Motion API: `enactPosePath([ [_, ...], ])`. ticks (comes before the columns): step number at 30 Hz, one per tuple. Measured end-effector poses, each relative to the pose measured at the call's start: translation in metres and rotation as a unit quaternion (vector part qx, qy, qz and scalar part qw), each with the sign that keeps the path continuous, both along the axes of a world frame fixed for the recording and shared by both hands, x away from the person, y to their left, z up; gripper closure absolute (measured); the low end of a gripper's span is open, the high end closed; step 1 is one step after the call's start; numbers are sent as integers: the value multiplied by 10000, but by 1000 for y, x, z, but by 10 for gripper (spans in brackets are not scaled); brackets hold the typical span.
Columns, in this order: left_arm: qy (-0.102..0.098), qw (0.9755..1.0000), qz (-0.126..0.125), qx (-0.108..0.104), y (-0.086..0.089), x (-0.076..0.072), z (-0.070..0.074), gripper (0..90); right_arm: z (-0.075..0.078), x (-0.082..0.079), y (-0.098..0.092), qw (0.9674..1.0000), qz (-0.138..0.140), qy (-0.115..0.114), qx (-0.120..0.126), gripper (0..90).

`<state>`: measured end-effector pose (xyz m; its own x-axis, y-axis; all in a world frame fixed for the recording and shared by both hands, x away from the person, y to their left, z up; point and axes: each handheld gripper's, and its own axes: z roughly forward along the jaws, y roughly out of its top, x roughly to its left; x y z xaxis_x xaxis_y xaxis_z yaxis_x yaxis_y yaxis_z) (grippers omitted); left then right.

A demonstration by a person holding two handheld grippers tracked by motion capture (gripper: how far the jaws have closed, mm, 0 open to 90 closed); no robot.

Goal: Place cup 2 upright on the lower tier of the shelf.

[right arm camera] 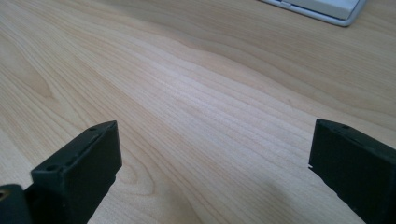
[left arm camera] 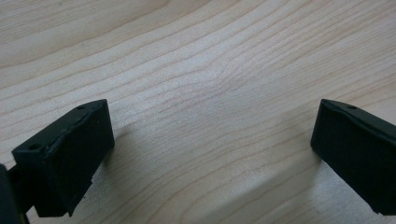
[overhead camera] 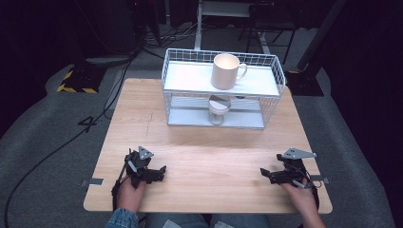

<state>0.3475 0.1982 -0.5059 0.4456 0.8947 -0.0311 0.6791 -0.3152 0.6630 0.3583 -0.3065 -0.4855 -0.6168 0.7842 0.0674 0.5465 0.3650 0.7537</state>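
A white wire rack (overhead camera: 190,93) with two shelves stands at the far middle of the wooden table (overhead camera: 190,142). A cream mug (overhead camera: 226,71) stands upright on its top shelf, handle to the right. A smaller cup (overhead camera: 218,109) with a grey lid sits on the lower shelf. My left gripper (overhead camera: 160,172) rests near the front left of the table, held by a hand, its jaws wide apart over bare wood (left arm camera: 210,135). My right gripper (overhead camera: 264,173) rests near the front right, its jaws also wide apart with nothing between them (right arm camera: 215,140).
Bare wood lies between the grippers and the rack. A corner of the rack's white base (right arm camera: 322,9) shows at the top of the right gripper view. Cables (overhead camera: 95,118) and dark stands (overhead camera: 78,78) lie on the grey floor beyond the table.
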Motion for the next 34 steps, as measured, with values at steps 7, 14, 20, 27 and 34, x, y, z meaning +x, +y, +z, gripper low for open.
enactPosePath([
  [7, -2, 10000, 1, -2, 0, 0, 0, 0, -11, 1, 4, 9998, 1, 69, -188, 26],
  [14, 1, 10000, -1, 1, 0, 0, 0, 0, -16, 4, 9, 9995, -121, 166, -249, 26],
  [20, 0, 10000, -1, 0, 0, 0, 0, 0, -20, 6, 9, 9991, -193, 45, -377, 26],
  [27, -3, 10000, 3, -2, 0, 0, 0, 0, -20, 7, 8, 9985, -229, 37, -505, 8],
  [34, -6, 9997, -246, 1, 6, 3, 0, 1, -21, 7, 8, 9985, -238, 45, -497, 5],
])
